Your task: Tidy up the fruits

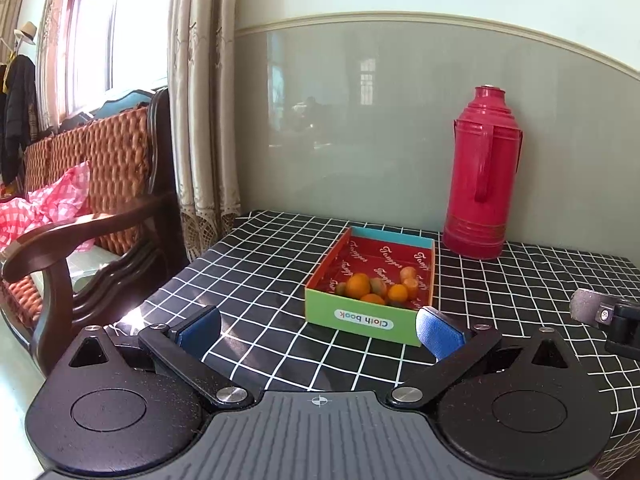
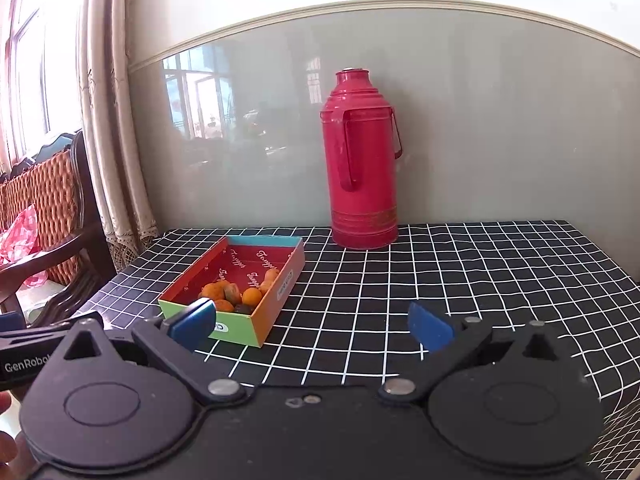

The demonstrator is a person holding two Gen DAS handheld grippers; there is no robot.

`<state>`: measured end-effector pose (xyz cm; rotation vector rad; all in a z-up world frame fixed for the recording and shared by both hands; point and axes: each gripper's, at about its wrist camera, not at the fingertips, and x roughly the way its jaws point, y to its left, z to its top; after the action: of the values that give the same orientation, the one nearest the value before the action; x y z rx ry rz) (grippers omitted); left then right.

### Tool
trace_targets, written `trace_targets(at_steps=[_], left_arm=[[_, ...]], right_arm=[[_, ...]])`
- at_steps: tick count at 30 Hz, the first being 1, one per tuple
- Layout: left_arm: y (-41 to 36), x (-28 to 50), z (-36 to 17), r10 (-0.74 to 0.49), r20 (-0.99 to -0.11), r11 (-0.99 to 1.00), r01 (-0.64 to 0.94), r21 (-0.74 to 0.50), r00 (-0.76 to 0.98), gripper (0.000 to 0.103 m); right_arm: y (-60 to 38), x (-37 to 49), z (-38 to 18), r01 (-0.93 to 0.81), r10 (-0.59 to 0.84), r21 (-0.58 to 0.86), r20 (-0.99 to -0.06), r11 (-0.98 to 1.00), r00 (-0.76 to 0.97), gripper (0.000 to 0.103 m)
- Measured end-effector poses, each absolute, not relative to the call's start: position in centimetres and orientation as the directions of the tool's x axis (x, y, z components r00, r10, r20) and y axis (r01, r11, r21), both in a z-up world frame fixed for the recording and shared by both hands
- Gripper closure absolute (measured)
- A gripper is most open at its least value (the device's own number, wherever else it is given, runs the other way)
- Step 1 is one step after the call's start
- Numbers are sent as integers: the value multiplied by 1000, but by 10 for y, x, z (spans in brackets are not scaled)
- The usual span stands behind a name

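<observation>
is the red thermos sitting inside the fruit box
No, the red thermos stands upright on the checked tablecloth behind the box.

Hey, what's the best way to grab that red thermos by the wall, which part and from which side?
Probably the side handle of the red thermos, approached from the front. The thermos stands upright against the wall, its body looks wide, and the handle faces the table, offering a narrower part for the open right gripper.
</observation>
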<state>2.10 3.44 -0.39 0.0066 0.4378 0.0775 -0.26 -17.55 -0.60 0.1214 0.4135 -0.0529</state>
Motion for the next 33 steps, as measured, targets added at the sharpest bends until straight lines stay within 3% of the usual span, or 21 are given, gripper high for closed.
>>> trace_targets(at_steps=[33], left_arm=[[33, 24, -7, 78, -437, 997, -68, 38, 896, 0]], right_arm=[[-171, -2, -4, 62, -11, 115, -401, 991, 916, 6]])
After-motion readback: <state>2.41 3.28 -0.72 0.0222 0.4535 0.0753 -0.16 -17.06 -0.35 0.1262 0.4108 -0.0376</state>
